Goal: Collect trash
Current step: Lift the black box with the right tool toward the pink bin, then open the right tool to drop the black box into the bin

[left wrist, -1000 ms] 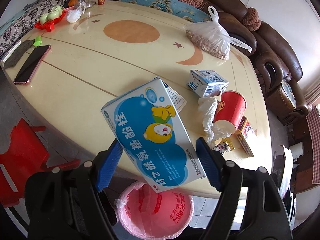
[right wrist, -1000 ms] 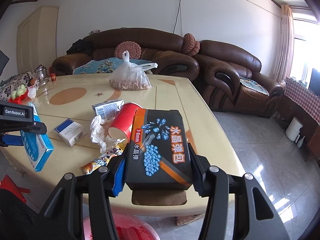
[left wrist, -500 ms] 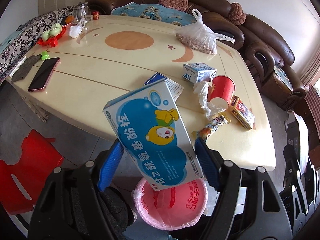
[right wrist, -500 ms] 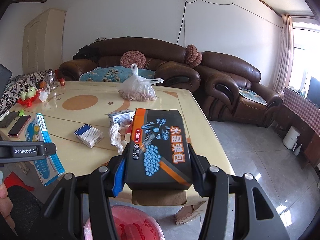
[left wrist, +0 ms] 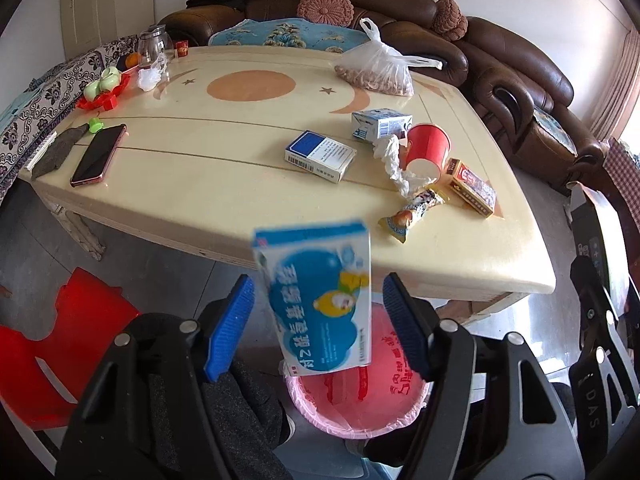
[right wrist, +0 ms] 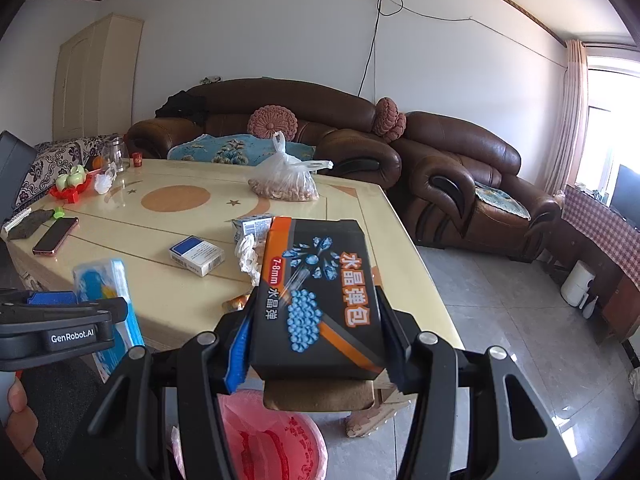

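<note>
Between your left gripper [left wrist: 316,320]'s spread blue pads hangs the blue-and-white box [left wrist: 320,300], motion-blurred and touching neither pad: released, by the look of it, and dropping. Its long axis runs roughly vertical, lower end pointing at the pink-lined bin [left wrist: 356,404] directly beneath, just off the near edge of the table [left wrist: 200,184].

Your right gripper [right wrist: 316,340] is clamped on the black box [right wrist: 320,296], long axis lying forward along the fingers. The bin [right wrist: 272,440] sits below and slightly left of it, so this hand likely needs only a short move over the rim before opening.

Remaining on the table: red cup [left wrist: 428,152], crumpled tissue [left wrist: 394,164], snack wrapper [left wrist: 412,212], three small cartons.
</note>
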{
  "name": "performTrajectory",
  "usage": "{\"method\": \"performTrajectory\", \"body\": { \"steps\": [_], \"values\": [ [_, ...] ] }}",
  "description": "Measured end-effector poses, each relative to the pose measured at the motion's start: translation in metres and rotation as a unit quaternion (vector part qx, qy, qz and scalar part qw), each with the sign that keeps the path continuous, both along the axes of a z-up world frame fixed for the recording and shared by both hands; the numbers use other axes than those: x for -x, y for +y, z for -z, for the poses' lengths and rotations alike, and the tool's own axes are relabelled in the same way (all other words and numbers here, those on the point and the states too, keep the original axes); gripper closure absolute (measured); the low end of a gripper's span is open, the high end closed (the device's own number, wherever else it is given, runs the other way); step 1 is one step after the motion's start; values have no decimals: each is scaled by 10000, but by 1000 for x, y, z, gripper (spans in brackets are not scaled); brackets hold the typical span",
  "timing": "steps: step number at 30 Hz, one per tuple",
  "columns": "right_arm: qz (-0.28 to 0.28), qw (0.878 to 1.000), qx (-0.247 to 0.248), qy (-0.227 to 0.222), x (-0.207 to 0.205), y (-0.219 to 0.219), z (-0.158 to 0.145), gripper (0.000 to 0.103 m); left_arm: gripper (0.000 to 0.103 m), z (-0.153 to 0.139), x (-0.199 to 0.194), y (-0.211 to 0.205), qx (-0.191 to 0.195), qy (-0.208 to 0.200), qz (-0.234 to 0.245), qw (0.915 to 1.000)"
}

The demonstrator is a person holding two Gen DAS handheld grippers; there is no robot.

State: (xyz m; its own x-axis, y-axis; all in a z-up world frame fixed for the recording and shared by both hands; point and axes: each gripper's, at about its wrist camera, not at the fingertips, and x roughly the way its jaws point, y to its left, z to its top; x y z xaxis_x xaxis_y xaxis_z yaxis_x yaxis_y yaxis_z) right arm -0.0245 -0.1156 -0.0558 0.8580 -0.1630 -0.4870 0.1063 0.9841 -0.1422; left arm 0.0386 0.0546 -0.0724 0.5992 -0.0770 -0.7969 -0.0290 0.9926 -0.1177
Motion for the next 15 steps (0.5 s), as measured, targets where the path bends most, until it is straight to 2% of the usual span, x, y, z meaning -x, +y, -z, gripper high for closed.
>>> {"method": "performTrajectory", "body": {
  "steps": [2,4,7,8,11,15],
  "values": [
    [-8,9999,14,134,3,0,8,51,37,6,5,-5,-9,-6,194,9998],
    [-16,9993,72,355,6,0,24,51,38,23,5,-13,-195,119,385,9990],
    [-121,9971,139,744,5,2,59,51,48,68,3,-21,-379,591,563,9959],
    [-124,9960,175,862,3,4,71,51,49,83,1,-21,-389,761,579,9947],
    [-274,9903,-108,1359,-9,7,105,51,49,113,-2,-22,-472,1100,575,9911],
    [-434,9774,-356,2039,-26,10,157,51,49,137,-6,-31,-824,1203,665,9871]
  ]
}}
